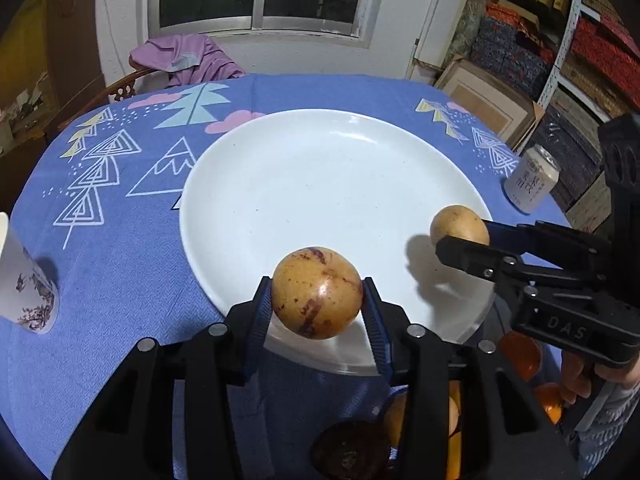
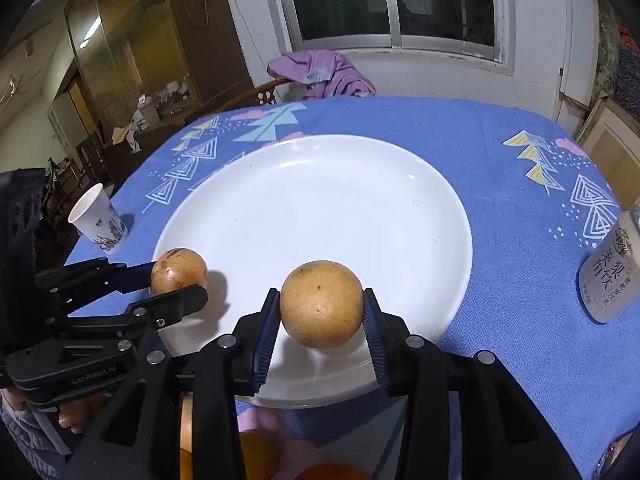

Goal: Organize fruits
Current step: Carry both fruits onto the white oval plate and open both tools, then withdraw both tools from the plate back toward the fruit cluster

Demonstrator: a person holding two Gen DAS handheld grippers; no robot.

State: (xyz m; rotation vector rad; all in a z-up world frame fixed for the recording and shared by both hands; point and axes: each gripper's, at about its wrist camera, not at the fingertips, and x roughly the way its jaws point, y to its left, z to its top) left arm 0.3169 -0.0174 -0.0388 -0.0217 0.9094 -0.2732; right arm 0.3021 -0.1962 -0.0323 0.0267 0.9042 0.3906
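Left tool (image 1: 318, 300) clamped on a blotchy brown fruit (image 1: 317, 292), pads on both its sides, lower centre of my left view, over the near rim of the white plate (image 1: 320, 168). Right tool (image 2: 322, 312) likewise gripping a plainer tan fruit (image 2: 321, 304), lower centre of the right view, over the same rim. Plate sits on the blue tabletop (image 1: 120, 272). Neither fruit touches the plate.

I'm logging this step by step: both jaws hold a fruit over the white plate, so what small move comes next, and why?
Probably lower both fruits onto the plate and then open. The left gripper clamps a mottled brown fruit above the near rim, the right gripper a plainer one, and both cast shadows on the bare plate, so they hang above it.
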